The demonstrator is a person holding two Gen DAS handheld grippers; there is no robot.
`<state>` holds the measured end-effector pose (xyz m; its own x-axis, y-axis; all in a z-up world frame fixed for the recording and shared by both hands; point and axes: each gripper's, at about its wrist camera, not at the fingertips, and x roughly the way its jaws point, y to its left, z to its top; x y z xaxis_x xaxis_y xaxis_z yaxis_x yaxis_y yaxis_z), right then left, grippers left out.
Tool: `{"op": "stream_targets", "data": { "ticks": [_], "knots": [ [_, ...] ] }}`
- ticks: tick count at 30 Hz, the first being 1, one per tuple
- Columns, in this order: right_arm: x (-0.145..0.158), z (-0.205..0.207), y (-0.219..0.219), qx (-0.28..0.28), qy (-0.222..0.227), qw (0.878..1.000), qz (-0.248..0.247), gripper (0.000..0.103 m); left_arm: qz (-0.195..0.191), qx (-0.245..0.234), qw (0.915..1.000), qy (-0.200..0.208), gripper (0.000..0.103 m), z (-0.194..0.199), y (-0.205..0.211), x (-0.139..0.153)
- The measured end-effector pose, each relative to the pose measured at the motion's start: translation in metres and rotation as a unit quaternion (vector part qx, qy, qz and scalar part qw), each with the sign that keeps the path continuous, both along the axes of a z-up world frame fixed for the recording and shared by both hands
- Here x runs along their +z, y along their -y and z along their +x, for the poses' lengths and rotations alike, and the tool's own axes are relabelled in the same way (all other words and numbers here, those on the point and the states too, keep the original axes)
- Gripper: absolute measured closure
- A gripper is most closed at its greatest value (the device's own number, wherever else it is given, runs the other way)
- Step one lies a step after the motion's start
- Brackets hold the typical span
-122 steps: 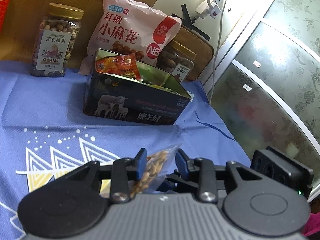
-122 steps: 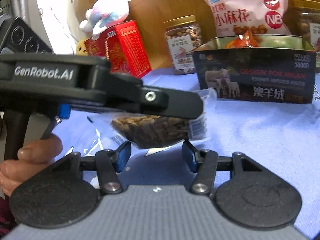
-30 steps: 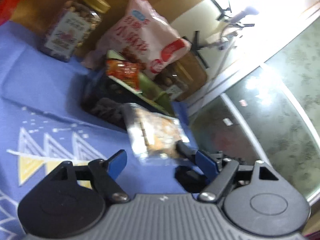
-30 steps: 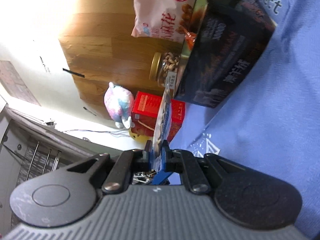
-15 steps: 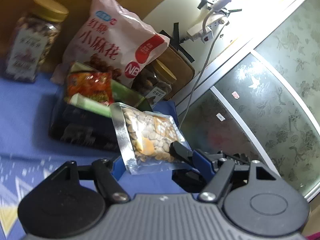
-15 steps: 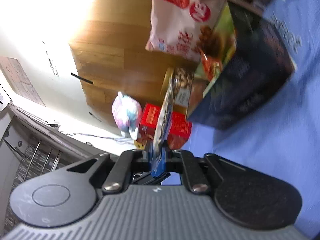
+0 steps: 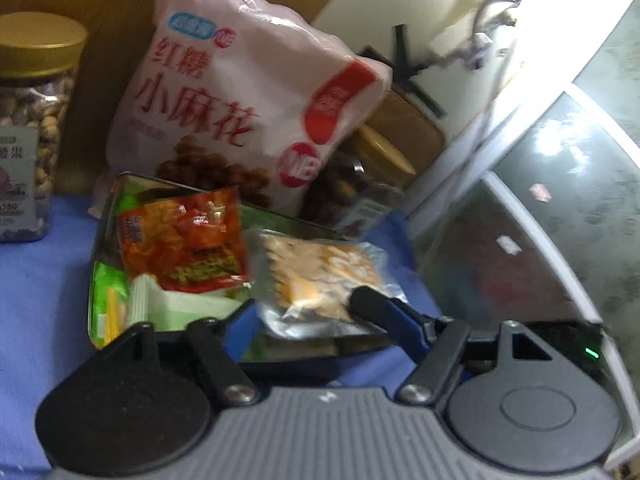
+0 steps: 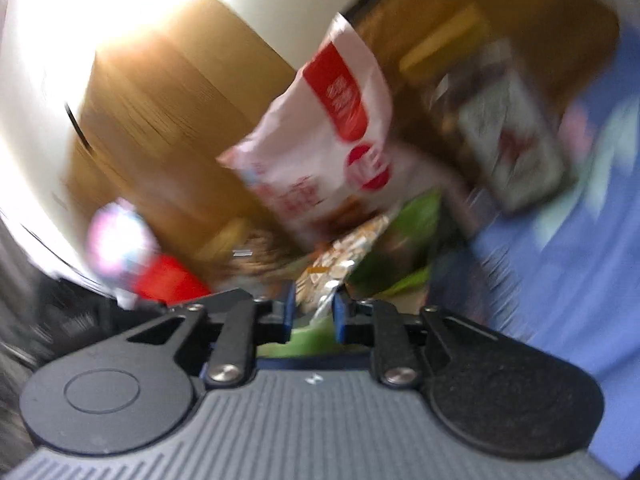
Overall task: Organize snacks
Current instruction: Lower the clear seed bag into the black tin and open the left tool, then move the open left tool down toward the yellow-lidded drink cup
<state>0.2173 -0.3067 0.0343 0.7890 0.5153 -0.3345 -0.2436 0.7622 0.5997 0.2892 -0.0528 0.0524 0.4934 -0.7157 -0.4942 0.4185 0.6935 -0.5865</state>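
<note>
A clear packet of pale nuts hangs over the open dark tin box, which holds an orange-red snack packet and green packets. My left gripper has the nut packet between its fingers. Its jaws are closing, with the pads against the packet's two sides. The right wrist view is blurred. There my right gripper has its jaws opening, and the silver end of the nut packet lies loose between the blue pads.
A pink snack bag leans behind the tin, with a gold-lidded nut jar at the left and another jar at the right. A blue cloth covers the table. A black device and a glass door are on the right.
The nut packet has been carried from in front of the tin to above it. My right gripper has rolled and loosened its pinch on the packet's edge, while my left fingers have come in around the packet.
</note>
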Motion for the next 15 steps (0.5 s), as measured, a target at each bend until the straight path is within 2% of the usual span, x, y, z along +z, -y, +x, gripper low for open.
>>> {"op": "stream_targets", "data": {
  "ticks": [2,3,7,12,14,15],
  "knots": [
    [0.003,-0.007,-0.010,-0.042,0.040,0.995,-0.078,0.042,-0.001,0.000,1.0000,0.005,0.033,0.002,0.001,0.000],
    [0.003,-0.010,-0.013,-0.048,0.055,0.992,-0.101,0.038,-0.004,0.002,1.0000,0.003,0.033,0.002,0.000,-0.001],
    [0.002,-0.015,-0.015,-0.053,0.076,0.988,-0.125,0.038,-0.003,0.013,0.9999,0.006,0.033,-0.002,-0.004,-0.001],
    [0.007,-0.015,-0.026,-0.009,0.093,0.985,-0.148,0.037,-0.015,0.016,0.9996,0.015,0.033,-0.020,-0.012,0.006],
    [0.013,-0.021,-0.029,-0.024,0.108,0.981,-0.157,0.037,-0.018,0.018,0.9995,0.019,0.033,-0.030,-0.017,0.009],
    [0.015,-0.023,-0.027,-0.042,0.109,0.980,-0.160,0.037,-0.019,0.020,0.9994,0.021,0.029,-0.036,-0.020,0.011]
  ]
}}
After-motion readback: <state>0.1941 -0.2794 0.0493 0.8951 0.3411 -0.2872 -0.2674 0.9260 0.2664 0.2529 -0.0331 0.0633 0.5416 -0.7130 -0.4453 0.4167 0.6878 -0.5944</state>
